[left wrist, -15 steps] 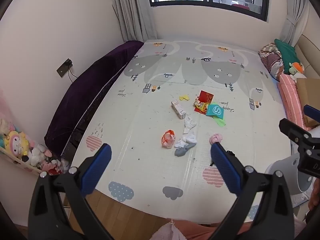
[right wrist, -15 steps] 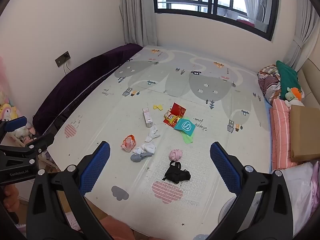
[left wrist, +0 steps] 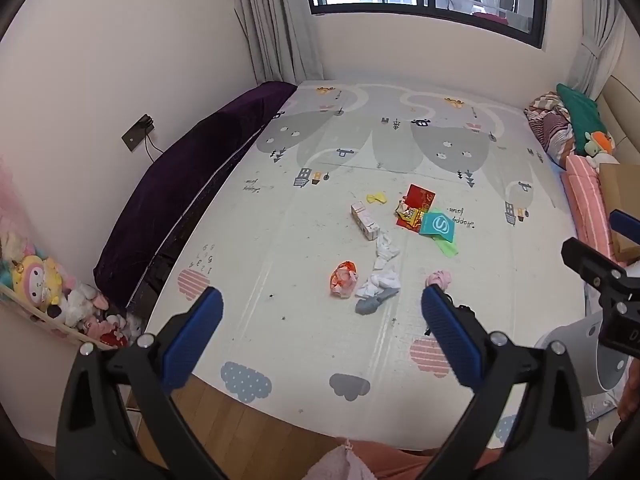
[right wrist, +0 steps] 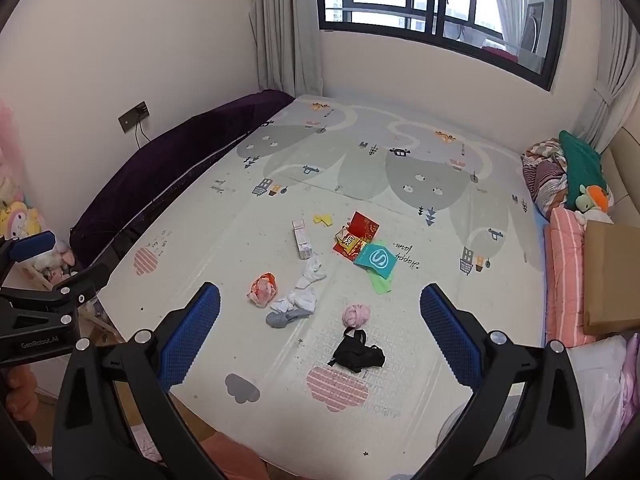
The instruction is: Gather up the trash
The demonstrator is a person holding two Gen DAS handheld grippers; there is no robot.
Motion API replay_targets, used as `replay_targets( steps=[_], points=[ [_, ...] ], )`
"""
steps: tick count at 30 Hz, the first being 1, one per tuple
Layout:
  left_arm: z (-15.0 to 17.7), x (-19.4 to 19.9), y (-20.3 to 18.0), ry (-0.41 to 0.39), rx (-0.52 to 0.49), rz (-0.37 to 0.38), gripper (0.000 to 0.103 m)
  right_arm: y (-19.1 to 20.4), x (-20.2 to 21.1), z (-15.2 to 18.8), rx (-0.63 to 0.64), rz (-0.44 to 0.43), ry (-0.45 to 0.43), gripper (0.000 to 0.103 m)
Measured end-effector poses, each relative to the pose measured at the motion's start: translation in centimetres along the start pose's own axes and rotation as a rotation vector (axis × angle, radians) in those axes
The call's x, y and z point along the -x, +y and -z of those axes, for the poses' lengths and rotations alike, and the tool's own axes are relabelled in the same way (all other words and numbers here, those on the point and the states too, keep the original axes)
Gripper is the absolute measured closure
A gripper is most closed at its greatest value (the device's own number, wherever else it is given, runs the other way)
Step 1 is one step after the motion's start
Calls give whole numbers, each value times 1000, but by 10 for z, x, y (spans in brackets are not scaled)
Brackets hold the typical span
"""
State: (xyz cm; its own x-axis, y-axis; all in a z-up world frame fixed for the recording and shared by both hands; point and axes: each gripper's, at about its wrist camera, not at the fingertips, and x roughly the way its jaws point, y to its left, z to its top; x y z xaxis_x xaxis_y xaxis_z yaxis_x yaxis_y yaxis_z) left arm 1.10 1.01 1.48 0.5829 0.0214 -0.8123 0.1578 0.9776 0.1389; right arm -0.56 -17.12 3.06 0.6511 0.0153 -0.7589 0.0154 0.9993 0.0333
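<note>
Stock of trash, all lying on the play mat (right wrist: 400, 184), none collected:

- Crumpled orange-and-white wrapper (right wrist: 263, 288), nearest your left tool.
- Small pink carton (right wrist: 302, 239), flat on its side.
- Yellow scrap (right wrist: 323, 220), just beyond the carton.
- Red envelope (right wrist: 365, 225) with a yellow snack packet (right wrist: 349, 242) lying on it.
- Teal card with a white S (right wrist: 376, 261), over a green slip (right wrist: 382, 283).
- White crumpled tissue (right wrist: 304, 284), trailing down to a grey sock (right wrist: 286, 317).
- Pink wad (right wrist: 356, 314) and, just beside it, a black strappy bundle (right wrist: 356, 354); whether these count as trash you cannot tell.

Tools: your left tool (left wrist: 322, 334) and right tool (right wrist: 320, 330) both stand spread wide, nothing between the pads, hanging above the near edge of the mat.

A white bin-like container (left wrist: 576, 354) sits at your right in the left wrist view; its contents are hidden. Everything is left to do.
</note>
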Motion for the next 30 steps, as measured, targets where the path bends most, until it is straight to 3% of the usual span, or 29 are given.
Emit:
replay_targets(
  steps=[30],
  points=[
    [12,-3,-1,-10,5,-5,4,4,0,-2,1,4,-15,6]
  ],
)
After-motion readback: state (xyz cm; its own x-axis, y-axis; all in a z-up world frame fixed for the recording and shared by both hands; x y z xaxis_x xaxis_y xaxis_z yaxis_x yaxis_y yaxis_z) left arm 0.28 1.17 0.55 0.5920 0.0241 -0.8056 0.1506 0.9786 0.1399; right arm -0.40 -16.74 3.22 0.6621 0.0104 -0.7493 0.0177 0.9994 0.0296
